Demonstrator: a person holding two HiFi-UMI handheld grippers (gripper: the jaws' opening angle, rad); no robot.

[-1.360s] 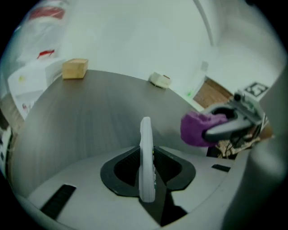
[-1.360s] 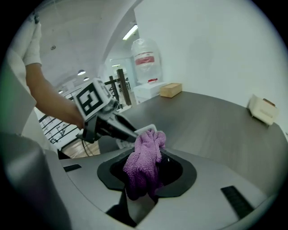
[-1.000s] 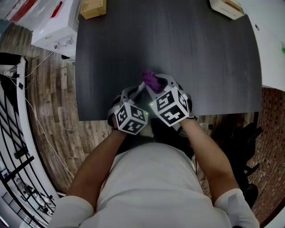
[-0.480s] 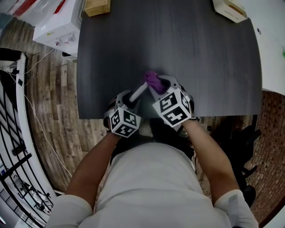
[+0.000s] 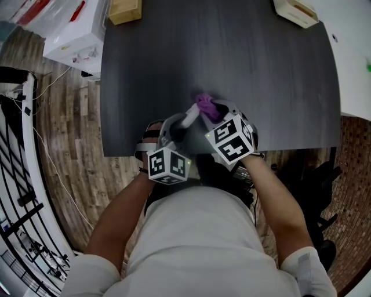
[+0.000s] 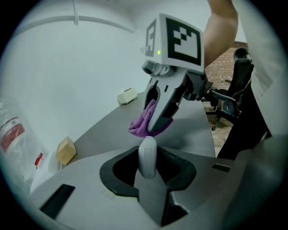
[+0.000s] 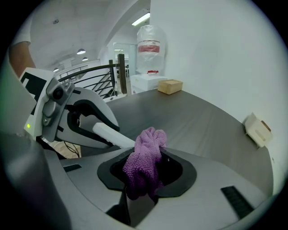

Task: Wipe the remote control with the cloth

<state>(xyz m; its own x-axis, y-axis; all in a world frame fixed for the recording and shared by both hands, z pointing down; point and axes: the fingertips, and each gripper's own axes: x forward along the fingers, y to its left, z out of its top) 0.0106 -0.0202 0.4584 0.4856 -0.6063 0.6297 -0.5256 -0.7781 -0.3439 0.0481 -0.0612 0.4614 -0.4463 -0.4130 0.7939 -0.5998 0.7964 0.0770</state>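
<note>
One remote (image 5: 190,118), one cloth (image 7: 145,161), two tools (left tool (image 5: 179,125), right tool (image 5: 217,110)), two boxes (image 5: 124,10) (image 5: 295,11), one table (image 5: 261,75)

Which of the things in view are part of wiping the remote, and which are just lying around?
In the job: white remote control, in the left gripper, whose jaws have just closed on it; purple cloth, in the right gripper.
Lying about: tan box and pale box at the far edge of the table; white carton beside it.

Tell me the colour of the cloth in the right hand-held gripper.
Purple; the fuzzy purple cloth shows best in the right gripper view.
</note>
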